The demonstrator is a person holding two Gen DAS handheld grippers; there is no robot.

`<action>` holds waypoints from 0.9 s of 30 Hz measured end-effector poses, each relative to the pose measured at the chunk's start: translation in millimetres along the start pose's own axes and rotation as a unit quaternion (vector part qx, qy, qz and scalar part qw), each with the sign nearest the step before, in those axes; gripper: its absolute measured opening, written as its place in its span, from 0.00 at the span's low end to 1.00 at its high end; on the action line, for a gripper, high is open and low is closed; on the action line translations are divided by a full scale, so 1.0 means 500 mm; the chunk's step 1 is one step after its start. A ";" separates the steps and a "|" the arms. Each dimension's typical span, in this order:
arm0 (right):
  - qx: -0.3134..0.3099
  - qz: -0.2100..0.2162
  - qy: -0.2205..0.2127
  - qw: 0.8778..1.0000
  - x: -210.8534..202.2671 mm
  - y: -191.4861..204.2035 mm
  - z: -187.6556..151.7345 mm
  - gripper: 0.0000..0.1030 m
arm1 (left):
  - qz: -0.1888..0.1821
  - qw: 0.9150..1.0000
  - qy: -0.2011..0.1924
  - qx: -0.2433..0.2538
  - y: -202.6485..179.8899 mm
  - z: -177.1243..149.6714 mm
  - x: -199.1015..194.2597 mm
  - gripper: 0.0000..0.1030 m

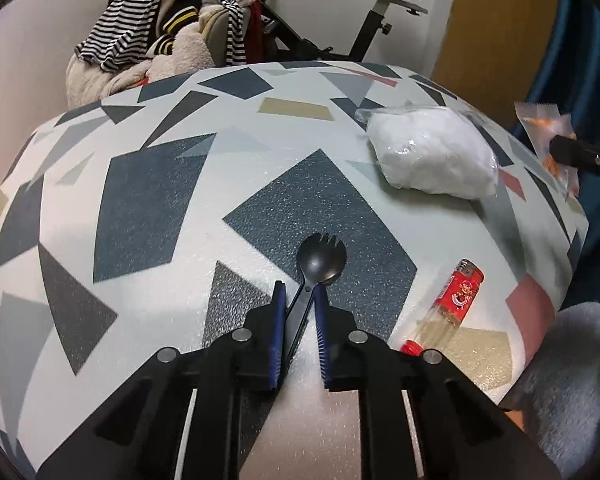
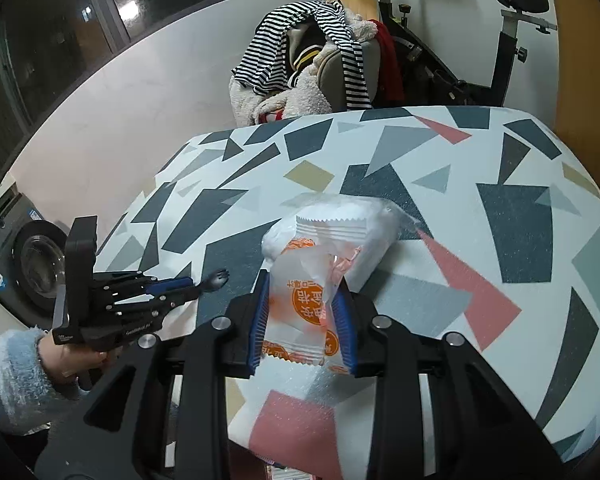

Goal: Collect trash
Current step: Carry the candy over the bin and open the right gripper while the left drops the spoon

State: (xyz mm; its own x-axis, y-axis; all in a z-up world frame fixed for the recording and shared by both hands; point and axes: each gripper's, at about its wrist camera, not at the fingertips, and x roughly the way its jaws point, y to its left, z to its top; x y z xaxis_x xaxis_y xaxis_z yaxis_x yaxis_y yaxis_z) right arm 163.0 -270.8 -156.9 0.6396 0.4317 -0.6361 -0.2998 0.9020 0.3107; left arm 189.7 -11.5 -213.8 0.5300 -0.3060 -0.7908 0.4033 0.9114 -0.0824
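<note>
Okay, left gripper (image 1: 300, 300) pinches black spork (image 1: 316, 256) at the neck, near table (image 1: 140, 208) edge; lift straight up. Right gripper (image 2: 303, 304) clamps orange wrapper (image 2: 300, 312).

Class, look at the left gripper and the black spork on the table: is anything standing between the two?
Nothing visible: the left gripper has its jaws either side of the black spork's handle, on the table.

Dim indoor light, soft shadows; strong fisheye warp at edges, slight blur.
</note>
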 end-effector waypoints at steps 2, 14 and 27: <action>-0.001 0.001 0.001 1.000 -0.003 0.005 -0.005 0.32 | 0.009 1.000 -0.005 0.015 -0.008 -0.006 -0.003 0.13; -0.017 0.002 0.005 1.000 -0.034 0.041 -0.036 0.32 | -0.029 0.999 -0.032 -0.010 -0.041 -0.036 -0.107 0.09; -0.039 0.017 0.015 0.999 -0.075 0.101 -0.144 0.32 | -0.064 0.997 -0.044 -0.015 -0.160 -0.179 -0.236 0.09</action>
State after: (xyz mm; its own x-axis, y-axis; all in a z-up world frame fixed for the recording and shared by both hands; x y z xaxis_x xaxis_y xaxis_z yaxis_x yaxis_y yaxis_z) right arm 72.9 -240.8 -168.4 0.6077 0.4605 -0.6470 -0.3762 0.8844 0.2761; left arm 28.0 -23.9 -168.4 0.5394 -0.4427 -0.7163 0.4502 0.8705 -0.1989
